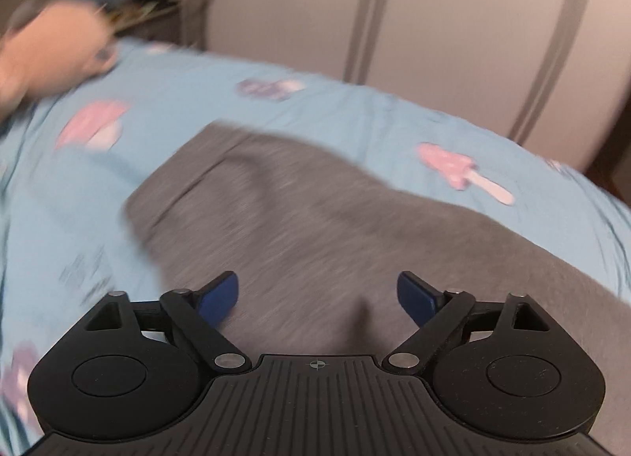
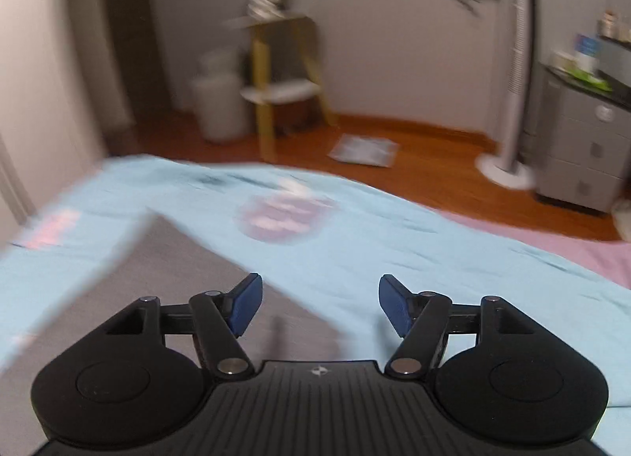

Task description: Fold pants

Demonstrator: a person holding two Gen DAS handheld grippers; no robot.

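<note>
1 gray pants (image 1: pixel 315 227) on 1 blue sheet (image 1: pixel 355 109); 2 tools, left (image 1: pixel 317 296) and right (image 2: pixel 319 304), both spread apart, empty.

My left hand-held gripper (image 1: pixel 317 296) is matte black plastic, with a ribbed centre plate bearing a small crosshair mark, two round housings with raised discs either side, and angled link arms pinned by silver rivets. Its fingertips (image 1: pixel 219 298) are dark blue pads. My right hand-held gripper (image 2: pixel 320 304) has the same black body, rivets, crosshair and blue pads (image 2: pixel 246 304).
</note>
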